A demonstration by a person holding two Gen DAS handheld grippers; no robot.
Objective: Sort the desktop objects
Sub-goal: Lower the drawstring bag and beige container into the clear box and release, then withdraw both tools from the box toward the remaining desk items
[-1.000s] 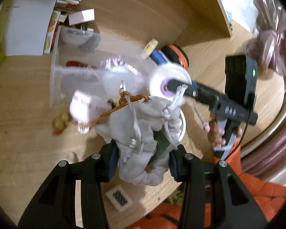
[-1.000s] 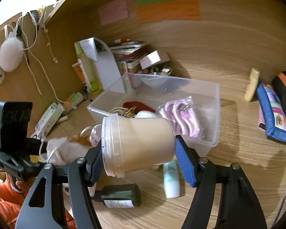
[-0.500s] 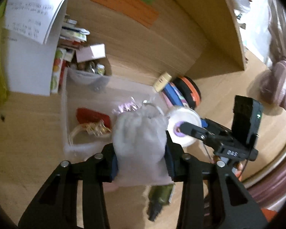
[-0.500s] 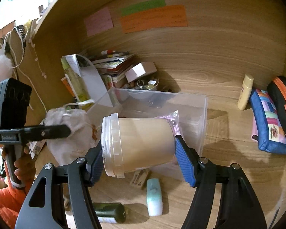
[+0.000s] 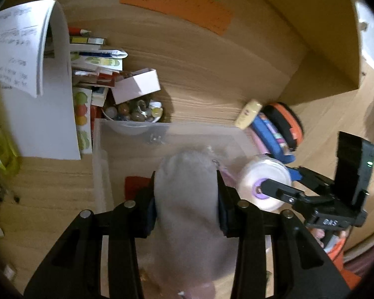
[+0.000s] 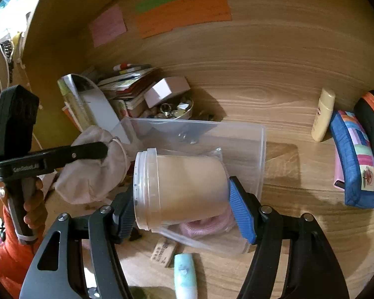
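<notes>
My left gripper (image 5: 185, 206) is shut on a grey drawstring cloth pouch (image 5: 187, 199) and holds it above the clear plastic storage box (image 5: 99, 149). The pouch also shows in the right wrist view (image 6: 92, 172), over the box's left side. My right gripper (image 6: 182, 211) is shut on a tan plastic jar with a clear lid (image 6: 179, 189), held sideways above the box (image 6: 259, 149). The jar also shows in the left wrist view (image 5: 264, 182). A pink coiled thing in a bag (image 6: 207, 224) and a red item (image 5: 134, 186) lie in the box.
Behind the box are a bowl of trinkets (image 6: 172, 109), a small white carton (image 6: 165, 91), stacked books (image 5: 94, 59) and a white paper stand (image 5: 37, 87). A cream tube (image 6: 323, 114), a blue pouch (image 6: 356, 159) and a black-orange case (image 6: 372, 124) lie right. A mint tube (image 6: 185, 276) lies in front.
Both grippers have moved forward toward the box. The pouch has risen from the desk and now hangs over the box. The jar is closer above the box.
</notes>
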